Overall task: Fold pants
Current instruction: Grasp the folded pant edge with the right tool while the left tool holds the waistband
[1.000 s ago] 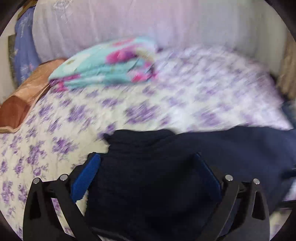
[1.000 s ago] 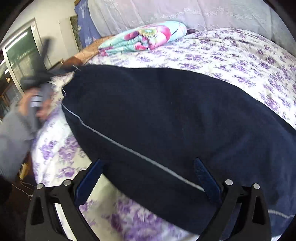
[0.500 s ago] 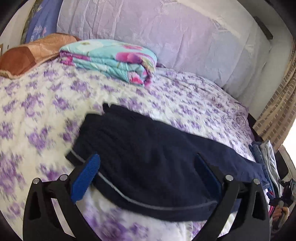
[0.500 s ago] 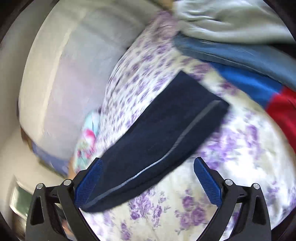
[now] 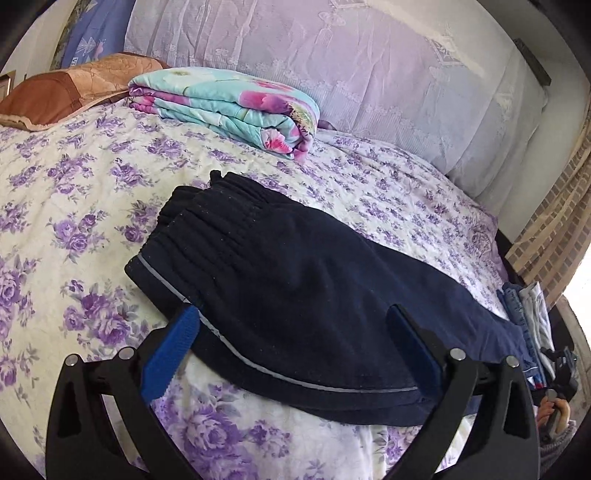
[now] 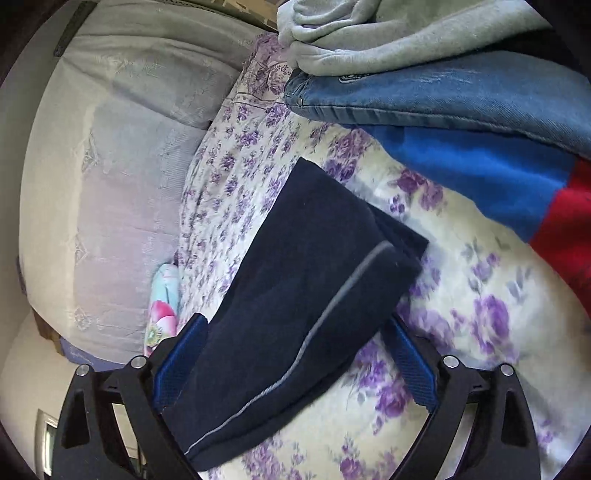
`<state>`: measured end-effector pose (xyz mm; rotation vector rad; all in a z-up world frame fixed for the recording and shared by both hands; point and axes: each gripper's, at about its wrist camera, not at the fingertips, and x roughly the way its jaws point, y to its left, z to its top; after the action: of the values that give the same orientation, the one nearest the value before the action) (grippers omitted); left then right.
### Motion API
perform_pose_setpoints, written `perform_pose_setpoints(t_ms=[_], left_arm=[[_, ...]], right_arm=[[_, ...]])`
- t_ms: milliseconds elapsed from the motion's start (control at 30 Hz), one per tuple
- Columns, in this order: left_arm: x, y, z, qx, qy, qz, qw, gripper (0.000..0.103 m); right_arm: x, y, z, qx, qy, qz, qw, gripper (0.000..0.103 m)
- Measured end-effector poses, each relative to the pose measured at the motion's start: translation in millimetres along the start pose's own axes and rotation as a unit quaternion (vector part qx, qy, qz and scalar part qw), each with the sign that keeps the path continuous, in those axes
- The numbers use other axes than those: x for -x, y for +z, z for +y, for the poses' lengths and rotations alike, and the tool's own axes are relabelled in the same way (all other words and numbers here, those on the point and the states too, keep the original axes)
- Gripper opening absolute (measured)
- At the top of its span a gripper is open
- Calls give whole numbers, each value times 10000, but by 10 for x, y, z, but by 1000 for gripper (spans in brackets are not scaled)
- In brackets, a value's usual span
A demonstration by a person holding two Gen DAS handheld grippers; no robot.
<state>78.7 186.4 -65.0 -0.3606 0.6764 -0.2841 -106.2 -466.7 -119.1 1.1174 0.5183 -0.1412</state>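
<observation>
Soft, limp navy knit pants with a grey side stripe (image 5: pixel 295 295), lying halved lengthwise on the purple-flowered bed quilt (image 5: pixel 74 184), looked light and floppy, best pinched at the ribbed waistband (image 5: pixel 207 221) and the cuffs (image 6: pixel 388 236), while the left claw (image 5: pixel 291 347) and right claw (image 6: pixel 295 362) hovered wide open, empty.

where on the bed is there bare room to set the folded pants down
Bare bedspread lies between the navy pants, the floral quilt and the brown pillow. It is crowded at the leg end, where jeans, a grey garment and blue-red fabric are piled.
</observation>
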Motion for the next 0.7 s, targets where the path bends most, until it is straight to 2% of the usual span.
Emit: perform_pose_setpoints(t_ms=[100, 133, 200, 233, 267, 333, 400, 500, 567, 633, 700], left_arm=[[22, 5, 54, 137, -151, -44, 9998, 99], [28, 6, 74, 198, -183, -54, 9996, 99], [50, 9, 86, 261, -240, -91, 9993, 99], [74, 17, 82, 288, -264, -142, 9991, 99], [109, 20, 65, 324, -365, -189, 9986, 98], [126, 29, -9, 331, -684, -86, 9971, 98], [128, 55, -210, 235, -990, 51, 9948, 98], [73, 87, -735, -279, -1287, 236, 9910, 98], [-90, 51, -1241, -826, -1532, 600, 9829, 98], [-292, -37, -1649, -1198, -1624, 961, 9747, 98], [-543, -319, -2092, -1624, -1699, 1544, 9596, 98]], right_arm=[[-18, -22, 42, 152, -39, -63, 9999, 96], [-5, -28, 25, 188, -47, -95, 9998, 93], [38, -55, -26, 232, -86, -195, 9995, 77], [67, -55, -99, 133, -45, -244, 9996, 59], [92, -52, -189, -14, -13, -267, 9996, 34], [87, -36, -398, -404, 310, -223, 9985, 22], [108, -55, -369, -248, 315, -252, 9989, 22], [80, -68, -334, -142, 209, -314, 9992, 22], [76, -67, -347, -145, 242, -325, 9991, 21], [73, -76, -351, -83, 245, -357, 9990, 20], [88, -87, -366, -58, 263, -380, 9989, 20]])
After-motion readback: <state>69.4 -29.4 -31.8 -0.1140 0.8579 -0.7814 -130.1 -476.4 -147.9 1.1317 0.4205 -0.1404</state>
